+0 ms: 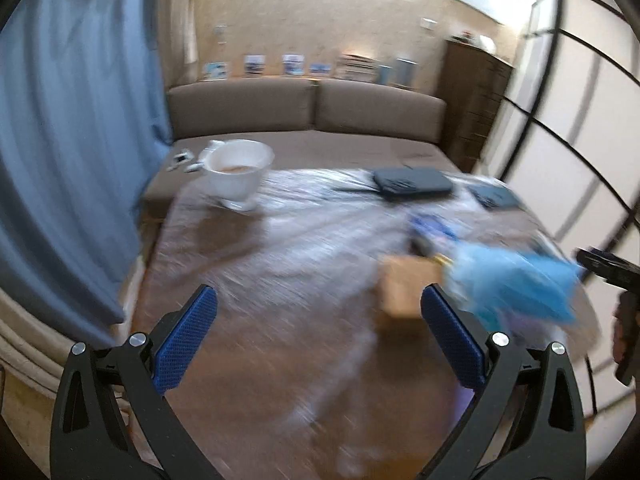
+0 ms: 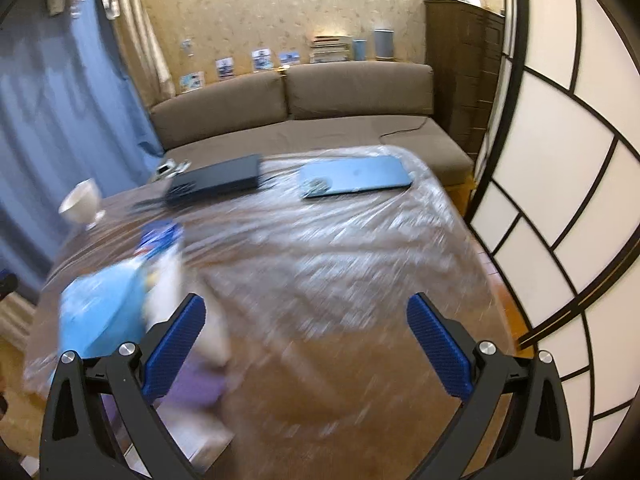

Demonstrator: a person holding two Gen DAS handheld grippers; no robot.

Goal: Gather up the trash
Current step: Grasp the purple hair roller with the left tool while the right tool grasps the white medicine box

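Both the left hand-held gripper and the right hand-held gripper gape wide, gripping nothing, their blue textured pads bare. A crumpled blue plastic bag lies near right on the film-wrapped wooden table; a white ceramic cup stands far left.
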